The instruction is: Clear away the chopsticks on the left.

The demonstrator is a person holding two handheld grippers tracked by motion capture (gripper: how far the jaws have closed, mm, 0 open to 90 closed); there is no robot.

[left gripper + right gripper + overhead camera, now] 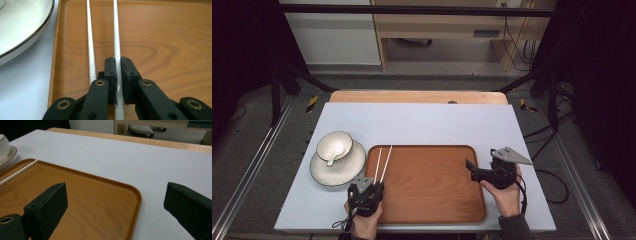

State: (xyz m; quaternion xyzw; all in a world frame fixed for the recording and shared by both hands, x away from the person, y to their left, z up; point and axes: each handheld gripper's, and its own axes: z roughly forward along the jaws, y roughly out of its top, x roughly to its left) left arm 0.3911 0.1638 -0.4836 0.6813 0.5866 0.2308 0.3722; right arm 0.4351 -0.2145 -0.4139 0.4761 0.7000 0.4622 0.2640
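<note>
Two white chopsticks lie side by side on the left part of a wooden tray (432, 190). My left gripper (373, 186) (118, 65) sits at the tray's near left corner, shut on the near end of the right chopstick (116, 37) (386, 161). The other chopstick (90, 37) (376, 161) lies loose just left of the jaws. My right gripper (477, 170) (115, 202) hovers open at the tray's right edge (135, 202), one jaw over the tray and the other over the table, nothing between them.
A white bowl (334, 144) with a white spoon (332, 160) stands on a dark-rimmed white plate (343, 171) left of the tray. The plate's rim (22, 27) lies close to the tray's left edge. The table has a pale blue-grey top (422, 125).
</note>
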